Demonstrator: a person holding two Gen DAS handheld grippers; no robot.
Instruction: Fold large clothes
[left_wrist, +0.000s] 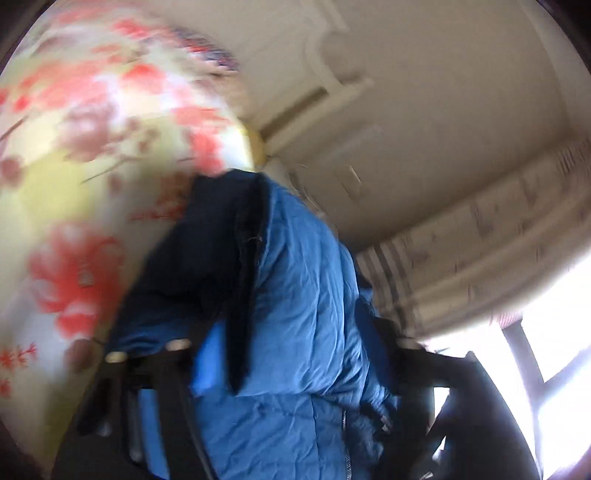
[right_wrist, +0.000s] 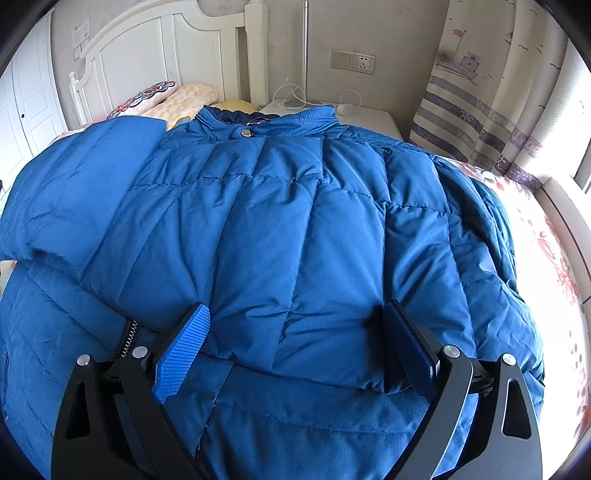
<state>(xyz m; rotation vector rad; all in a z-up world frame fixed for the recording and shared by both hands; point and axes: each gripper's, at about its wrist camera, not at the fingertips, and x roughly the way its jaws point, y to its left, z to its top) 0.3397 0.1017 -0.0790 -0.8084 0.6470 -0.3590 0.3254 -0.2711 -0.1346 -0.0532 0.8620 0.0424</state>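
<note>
Blue jacket (right_wrist: 280, 221) lies on the bed (right_wrist: 546, 236), collar at 12 o'clock. Right gripper (right_wrist: 295, 339) spread wide, empty, over the hem. Left gripper (left_wrist: 258, 362) clamps a jacket fold; risk: slick padding slipping free.

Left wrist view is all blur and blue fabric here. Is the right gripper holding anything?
Observer: No. The right gripper is open, its fingers spread over the lower part of the blue jacket, with nothing pinched between them.
Operator: Jacket lying how?
Observer: Spread across the bed, collar toward the headboard.
Operator: Closed up?
Observer: The collar snap looks fastened; a zipper shows at the lower left.
</note>
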